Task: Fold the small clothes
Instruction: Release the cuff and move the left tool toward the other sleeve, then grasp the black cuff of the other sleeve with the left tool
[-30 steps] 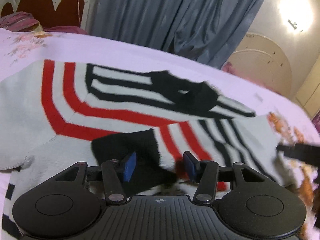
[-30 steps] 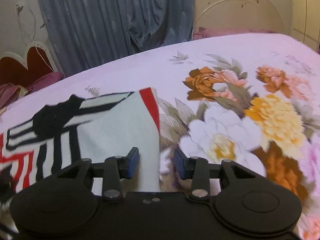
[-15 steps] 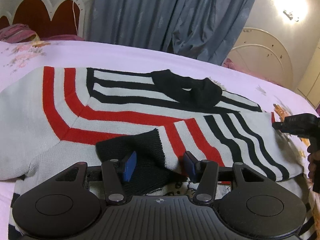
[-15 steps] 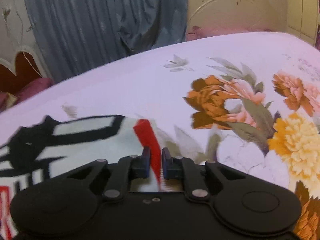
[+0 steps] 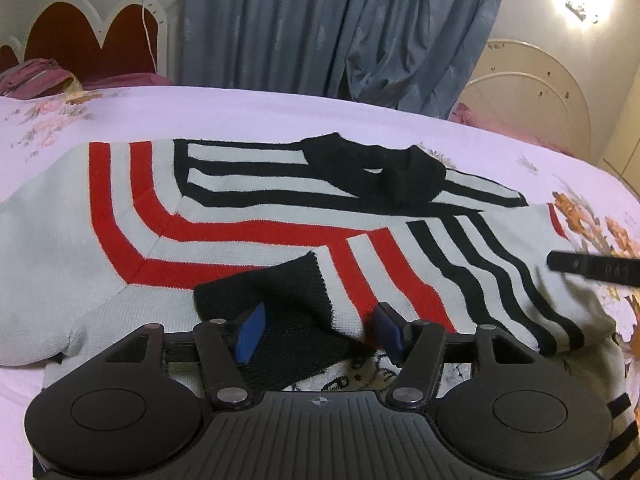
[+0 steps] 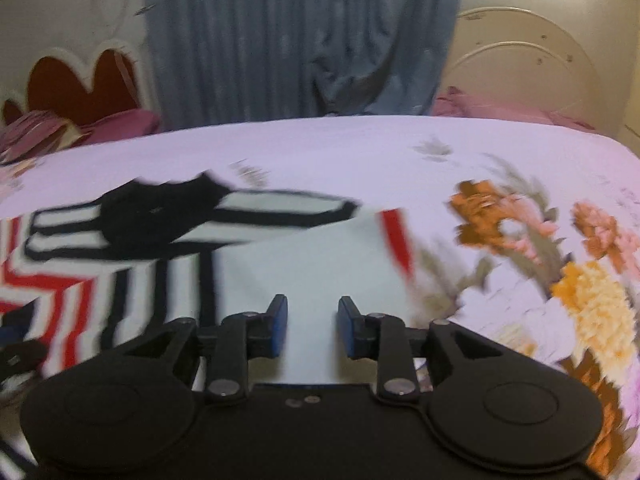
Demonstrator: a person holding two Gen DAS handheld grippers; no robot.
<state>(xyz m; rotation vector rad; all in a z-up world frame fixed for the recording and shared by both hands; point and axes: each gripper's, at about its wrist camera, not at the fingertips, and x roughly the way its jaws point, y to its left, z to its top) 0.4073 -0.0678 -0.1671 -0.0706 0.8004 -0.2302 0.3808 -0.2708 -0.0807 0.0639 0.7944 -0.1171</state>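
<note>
Striped sweater (image 5: pixel 248 216) lying flat on the bed (image 5: pixel 280 108), which is covered by a floral sheet; black collar (image 5: pixel 376 172) at the far side, red and black bands running across a pale grey knit. One sleeve is folded over the body, its black cuff (image 5: pixel 280 292) lying near the lower hem. Left hand-held gripper (image 5: pixel 318 332) is released, jaws spread wide, blue pads (image 5: pixel 250 332) on either side of the cuff without closing on it. Right hand-held gripper (image 6: pixel 312 332) is likewise released, jaws apart above the plain grey right portion of the sweater (image 6: pixel 304 264), near the edge marked by a red stripe (image 6: pixel 394 240); the right wrist view is motion-blurred. A dark bar, apparently part of the right tool, enters the left wrist view at its right edge. Behind the bed: blue curtain (image 5: pixel 340 28), red scalloped headboard (image 5: pixel 92 44).
</note>
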